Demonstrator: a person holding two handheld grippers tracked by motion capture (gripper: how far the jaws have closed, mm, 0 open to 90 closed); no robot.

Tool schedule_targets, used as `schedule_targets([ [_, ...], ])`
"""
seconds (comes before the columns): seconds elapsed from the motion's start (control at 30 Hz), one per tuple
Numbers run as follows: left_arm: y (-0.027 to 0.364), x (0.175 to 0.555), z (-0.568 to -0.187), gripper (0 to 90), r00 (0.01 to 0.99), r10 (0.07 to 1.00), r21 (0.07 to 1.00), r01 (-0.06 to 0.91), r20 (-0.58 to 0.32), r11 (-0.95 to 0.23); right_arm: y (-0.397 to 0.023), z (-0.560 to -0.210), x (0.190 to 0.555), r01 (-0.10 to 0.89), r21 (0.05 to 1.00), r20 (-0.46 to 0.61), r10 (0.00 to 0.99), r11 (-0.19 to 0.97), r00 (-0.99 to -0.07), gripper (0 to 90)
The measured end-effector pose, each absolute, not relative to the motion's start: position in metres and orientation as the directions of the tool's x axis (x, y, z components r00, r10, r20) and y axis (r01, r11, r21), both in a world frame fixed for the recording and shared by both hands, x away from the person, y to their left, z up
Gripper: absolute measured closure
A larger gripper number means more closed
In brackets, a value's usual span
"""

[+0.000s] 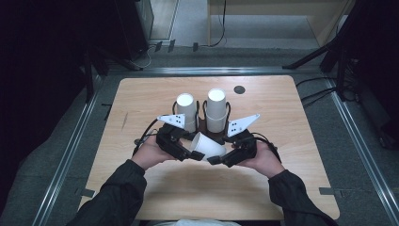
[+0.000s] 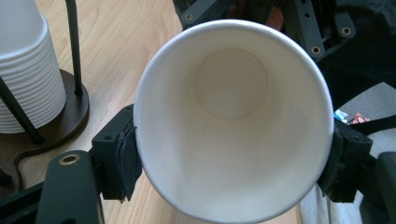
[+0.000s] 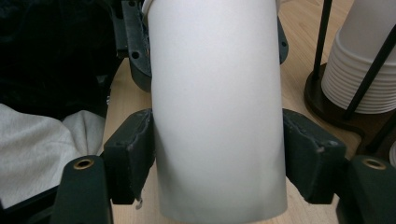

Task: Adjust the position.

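Looked for words, numbers and signs; found none to read. Saw no print on the white paper cup (image 1: 207, 145), inside or out. Saw no print on the two stacks of white cups (image 1: 202, 110) either. Found only small dark dots on the grey three-cornered plates (image 1: 243, 124), not letters and not numbers. Saw nothing written on the wooden table (image 1: 282, 183).
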State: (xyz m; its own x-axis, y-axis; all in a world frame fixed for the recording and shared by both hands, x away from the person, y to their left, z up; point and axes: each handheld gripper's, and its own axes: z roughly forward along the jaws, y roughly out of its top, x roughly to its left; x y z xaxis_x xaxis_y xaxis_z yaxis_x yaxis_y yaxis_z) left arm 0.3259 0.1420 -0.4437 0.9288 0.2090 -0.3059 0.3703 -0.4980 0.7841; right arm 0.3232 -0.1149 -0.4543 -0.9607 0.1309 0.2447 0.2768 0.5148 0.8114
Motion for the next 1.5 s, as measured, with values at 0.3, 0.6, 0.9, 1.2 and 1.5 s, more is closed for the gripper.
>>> schedule_targets([
  [0.3,0.149,0.325,-0.435,23.1,0.939,0.234,0.759,0.343,-0.253,-0.553,-0.114,-0.459,0.322,0.263,0.78,0.21,0.158,0.568,-0.965,25.0],
  [0.6,0.144,0.329,-0.436,23.0,0.946,0.23,0.676,0.323,-0.227,-0.663,-0.108,-0.468,0.321,0.228,0.755,0.167,0.156,0.614,-0.973,24.9],
  [0.9,0.129,0.331,-0.444,23.0,0.962,0.219,0.581,0.273,-0.163,-0.767,-0.105,-0.479,0.321,0.25,0.731,0.176,0.179,0.635,-0.968,25.9],
  [1.2,0.114,0.331,-0.451,22.9,0.969,0.196,0.535,0.246,-0.149,-0.808,-0.1,-0.493,0.317,0.263,0.703,0.171,0.201,0.661,-0.964,27.5],
  [1.5,0.105,0.33,-0.453,21.8,0.972,0.188,0.519,0.235,-0.143,-0.822,-0.094,-0.498,0.314,0.248,0.693,0.158,0.193,0.677,-0.969,30.3],
])
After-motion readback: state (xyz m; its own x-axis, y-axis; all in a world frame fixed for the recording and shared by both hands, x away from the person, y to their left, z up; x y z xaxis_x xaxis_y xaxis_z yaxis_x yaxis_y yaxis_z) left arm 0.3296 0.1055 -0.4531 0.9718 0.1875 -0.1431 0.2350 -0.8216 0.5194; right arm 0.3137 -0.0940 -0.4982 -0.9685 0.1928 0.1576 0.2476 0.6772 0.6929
